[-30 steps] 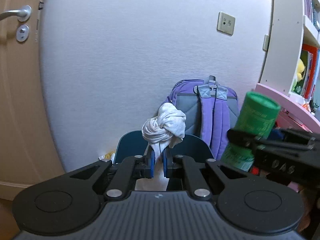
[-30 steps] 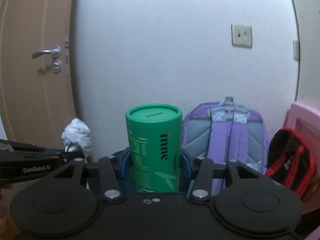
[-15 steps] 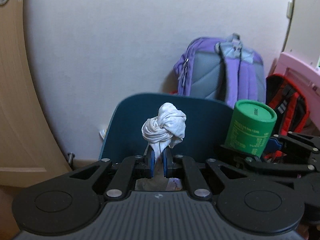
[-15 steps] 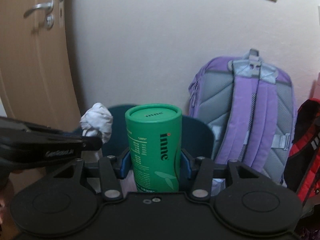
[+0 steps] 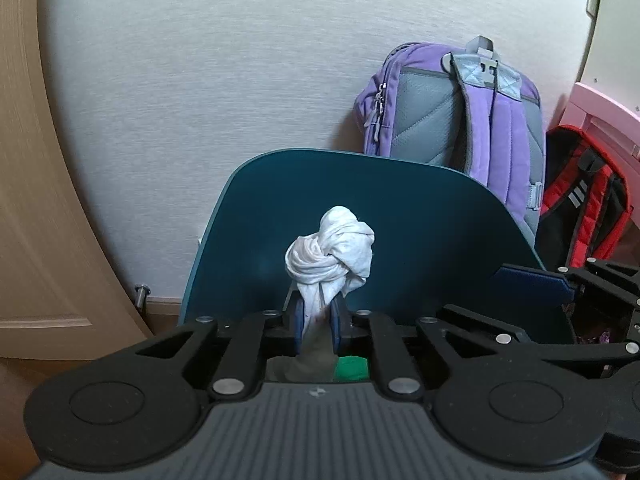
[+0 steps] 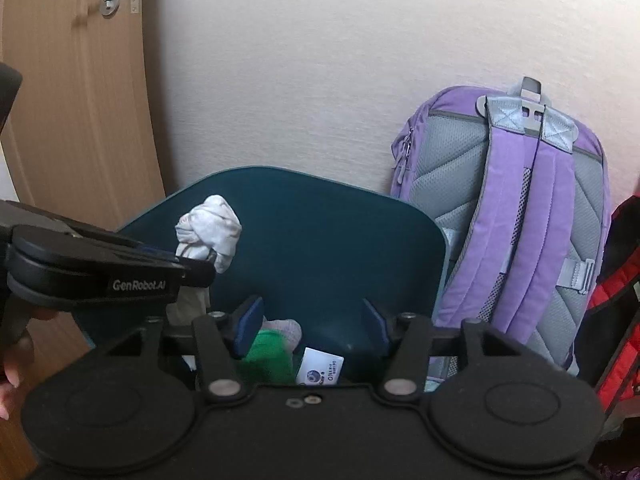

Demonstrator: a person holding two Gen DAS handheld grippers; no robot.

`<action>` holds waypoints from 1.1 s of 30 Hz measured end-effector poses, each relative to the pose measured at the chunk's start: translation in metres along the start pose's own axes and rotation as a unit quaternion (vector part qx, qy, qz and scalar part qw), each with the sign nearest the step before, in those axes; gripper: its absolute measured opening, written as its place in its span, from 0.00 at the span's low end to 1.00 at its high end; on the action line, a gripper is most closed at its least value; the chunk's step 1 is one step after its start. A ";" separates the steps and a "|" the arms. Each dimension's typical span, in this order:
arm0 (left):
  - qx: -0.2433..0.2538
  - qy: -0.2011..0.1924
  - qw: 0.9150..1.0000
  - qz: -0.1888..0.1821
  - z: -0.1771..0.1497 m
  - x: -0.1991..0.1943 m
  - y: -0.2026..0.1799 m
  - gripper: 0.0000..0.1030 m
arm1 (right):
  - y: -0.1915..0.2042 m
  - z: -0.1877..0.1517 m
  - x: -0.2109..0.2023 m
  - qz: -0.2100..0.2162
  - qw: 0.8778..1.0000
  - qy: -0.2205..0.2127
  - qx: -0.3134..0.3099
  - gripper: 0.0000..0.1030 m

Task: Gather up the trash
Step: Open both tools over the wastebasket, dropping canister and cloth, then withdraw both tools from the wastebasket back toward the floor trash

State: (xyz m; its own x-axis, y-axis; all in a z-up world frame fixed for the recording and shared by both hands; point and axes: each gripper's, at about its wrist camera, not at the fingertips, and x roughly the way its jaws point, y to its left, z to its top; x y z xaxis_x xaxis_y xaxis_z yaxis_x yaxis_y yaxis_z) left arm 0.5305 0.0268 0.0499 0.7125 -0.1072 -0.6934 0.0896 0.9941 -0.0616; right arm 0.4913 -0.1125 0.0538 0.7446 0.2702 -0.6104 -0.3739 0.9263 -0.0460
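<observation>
My left gripper (image 5: 316,316) is shut on a knotted white rag (image 5: 332,256) and holds it over the open dark teal trash bin (image 5: 400,200). The rag also shows in the right wrist view (image 6: 210,228), at the left gripper's tip. My right gripper (image 6: 312,320) is open and empty above the bin (image 6: 340,232). The green canister (image 6: 266,354) lies blurred inside the bin below its left finger, and shows as a green patch in the left wrist view (image 5: 352,368). A white card (image 6: 320,368) and a grey wad (image 6: 284,328) lie in the bin.
A purple backpack (image 6: 516,220) leans on the wall right of the bin, with a red and black bag (image 6: 620,292) beyond it. A wooden door (image 6: 72,120) stands at the left. A pink shelf edge (image 5: 600,112) is at the far right.
My right gripper has opened and the green canister has dropped into the bin. Both grippers have moved closer over the bin. The left still holds the rag.
</observation>
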 end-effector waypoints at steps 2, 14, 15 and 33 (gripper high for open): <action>-0.001 -0.004 1.000 0.001 -0.001 -0.007 -0.002 0.38 | 0.001 0.001 -0.006 -0.002 1.000 -0.003 -0.001 0.56; 0.005 -0.038 0.999 -0.006 -0.019 -0.082 -0.016 0.72 | 0.012 -0.007 -0.072 -0.004 1.000 -0.015 -0.007 0.66; 0.007 -0.039 0.999 -0.006 -0.021 -0.088 -0.017 0.72 | 0.014 -0.009 -0.079 -0.004 1.000 -0.016 -0.008 0.67; 0.023 -0.041 0.999 -0.011 -0.097 -0.200 -0.024 0.78 | 0.065 -0.056 -0.188 0.023 0.999 -0.015 -0.033 0.84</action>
State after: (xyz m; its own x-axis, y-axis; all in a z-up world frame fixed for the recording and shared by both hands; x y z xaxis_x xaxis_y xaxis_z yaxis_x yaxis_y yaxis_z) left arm 0.3178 0.0266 0.1204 0.7639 -0.1326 -0.6315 0.1373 0.9896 -0.0417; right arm 0.2956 -0.1183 0.1213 0.7418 0.3208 -0.5889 -0.4432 0.8936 -0.0714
